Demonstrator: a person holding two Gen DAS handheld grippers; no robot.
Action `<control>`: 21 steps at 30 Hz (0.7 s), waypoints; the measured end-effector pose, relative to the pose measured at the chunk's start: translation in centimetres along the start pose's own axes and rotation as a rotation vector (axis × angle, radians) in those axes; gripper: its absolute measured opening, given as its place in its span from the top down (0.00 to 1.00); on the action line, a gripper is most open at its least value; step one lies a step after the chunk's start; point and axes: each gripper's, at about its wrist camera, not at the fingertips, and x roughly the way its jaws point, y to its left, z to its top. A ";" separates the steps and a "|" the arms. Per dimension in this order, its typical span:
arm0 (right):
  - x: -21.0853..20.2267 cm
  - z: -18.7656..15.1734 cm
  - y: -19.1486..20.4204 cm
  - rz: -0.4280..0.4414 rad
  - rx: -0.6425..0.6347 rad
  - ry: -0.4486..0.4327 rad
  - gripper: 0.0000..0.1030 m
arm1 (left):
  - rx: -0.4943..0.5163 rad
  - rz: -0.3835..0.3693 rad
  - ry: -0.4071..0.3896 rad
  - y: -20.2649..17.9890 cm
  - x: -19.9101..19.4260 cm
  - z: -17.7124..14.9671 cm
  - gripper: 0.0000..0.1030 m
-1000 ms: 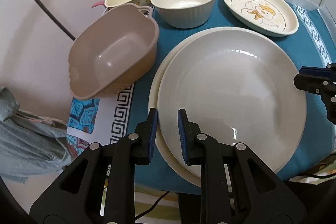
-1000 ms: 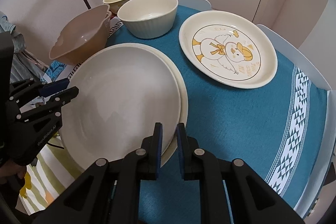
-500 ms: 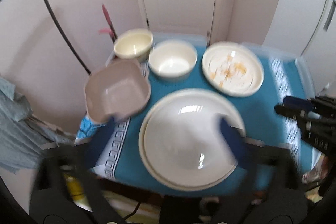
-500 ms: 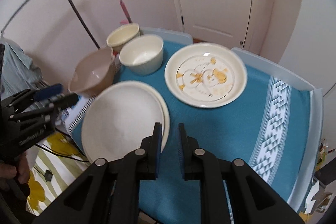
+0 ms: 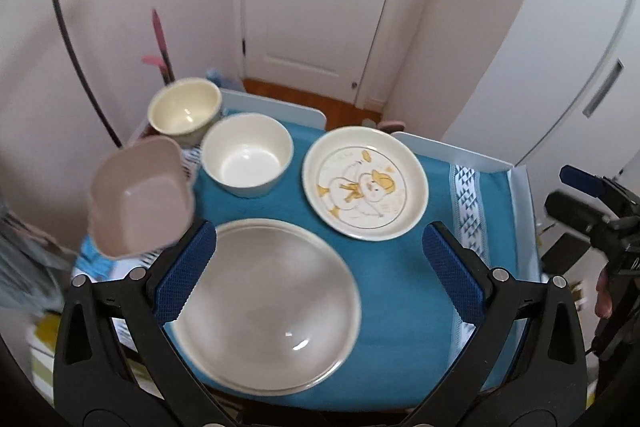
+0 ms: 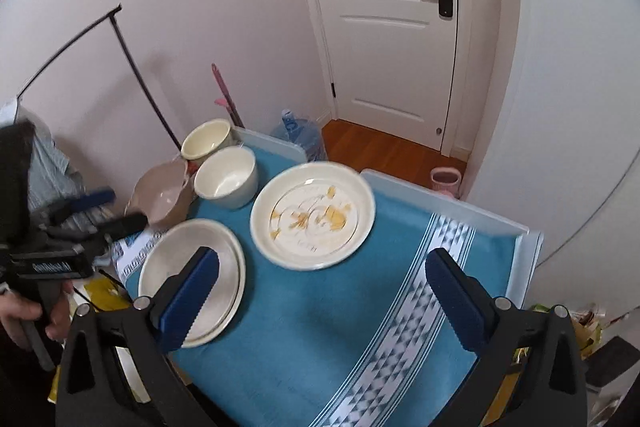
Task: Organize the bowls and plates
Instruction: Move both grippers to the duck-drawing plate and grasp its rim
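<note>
Two stacked pale plates [image 5: 268, 303] [image 6: 192, 267] lie at the near left of the blue-clothed table [image 5: 400, 275]. A duck-pattern plate [image 5: 365, 183] [image 6: 313, 215] lies at the middle back. A white ribbed bowl [image 5: 247, 155] [image 6: 226, 177], a cream bowl [image 5: 185, 111] [image 6: 207, 139] and a tan handled bowl [image 5: 138, 199] [image 6: 160, 193] stand at the back left. My left gripper [image 5: 320, 255] is open and empty, high above the stack. My right gripper [image 6: 322, 275] is open and empty, high above the cloth.
A white door [image 6: 392, 27] and wood floor lie beyond the table. A water jug [image 6: 298, 139] and a pink bin [image 6: 446, 181] stand on the floor. A black rail [image 6: 136, 75] and hanging clothes are at the left. The table has a raised white rim [image 5: 452, 147].
Both grippers have risen and drawn back from the stacked plates, and both have opened wide from shut. The dishes have not moved.
</note>
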 end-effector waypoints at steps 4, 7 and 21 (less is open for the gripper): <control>2.9 2.0 -2.8 0.035 0.078 0.067 0.00 | -0.042 -0.034 0.077 0.0 3.7 1.5 0.00; 5.9 2.6 -4.2 0.053 0.124 0.131 0.00 | -0.061 -0.045 0.136 0.5 7.0 2.1 0.00; 19.6 1.6 -7.7 0.164 0.185 0.385 0.47 | -0.139 -0.072 0.360 2.2 18.8 2.3 0.40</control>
